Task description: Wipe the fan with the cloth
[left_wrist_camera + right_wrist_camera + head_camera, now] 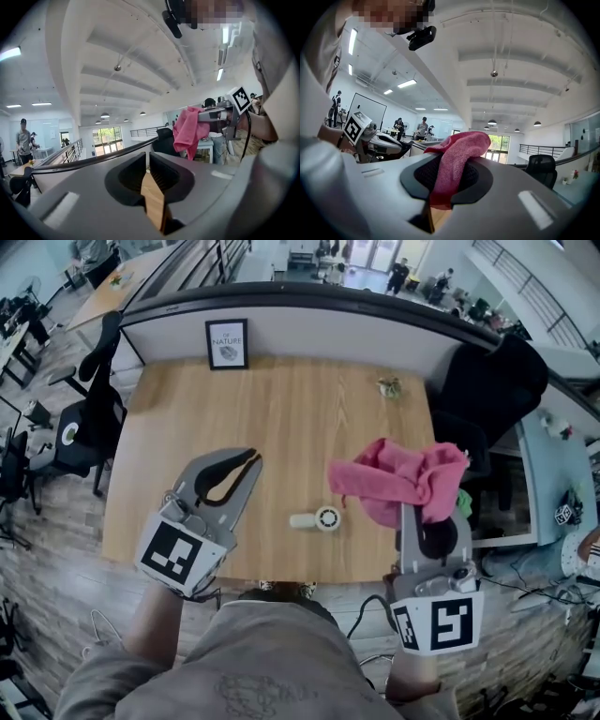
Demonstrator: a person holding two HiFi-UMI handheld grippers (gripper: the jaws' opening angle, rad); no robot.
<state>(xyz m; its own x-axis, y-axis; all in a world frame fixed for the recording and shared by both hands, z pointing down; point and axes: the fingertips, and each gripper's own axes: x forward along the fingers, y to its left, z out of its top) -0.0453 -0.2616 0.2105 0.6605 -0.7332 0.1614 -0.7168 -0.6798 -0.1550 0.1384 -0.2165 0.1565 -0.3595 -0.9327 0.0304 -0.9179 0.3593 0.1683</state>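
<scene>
Near the table's (pixel 281 418) front edge lies the fan (pixel 319 519); right gripper (pixel 449 172) clamps the cloth (pixel 398 479), left gripper (pixel 249 459) is closed, empty.

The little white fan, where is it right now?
In the head view, the fan lies on the wooden table near its front edge, untouched, left of the pink cloth clamped in the right hand-held gripper.

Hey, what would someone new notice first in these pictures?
The bright pink cloth clamped in the right gripper, held up over the right side of the wooden table. Next, the small white fan lying near the table's front edge, between the two grippers; the left gripper is shut and empty.
</scene>
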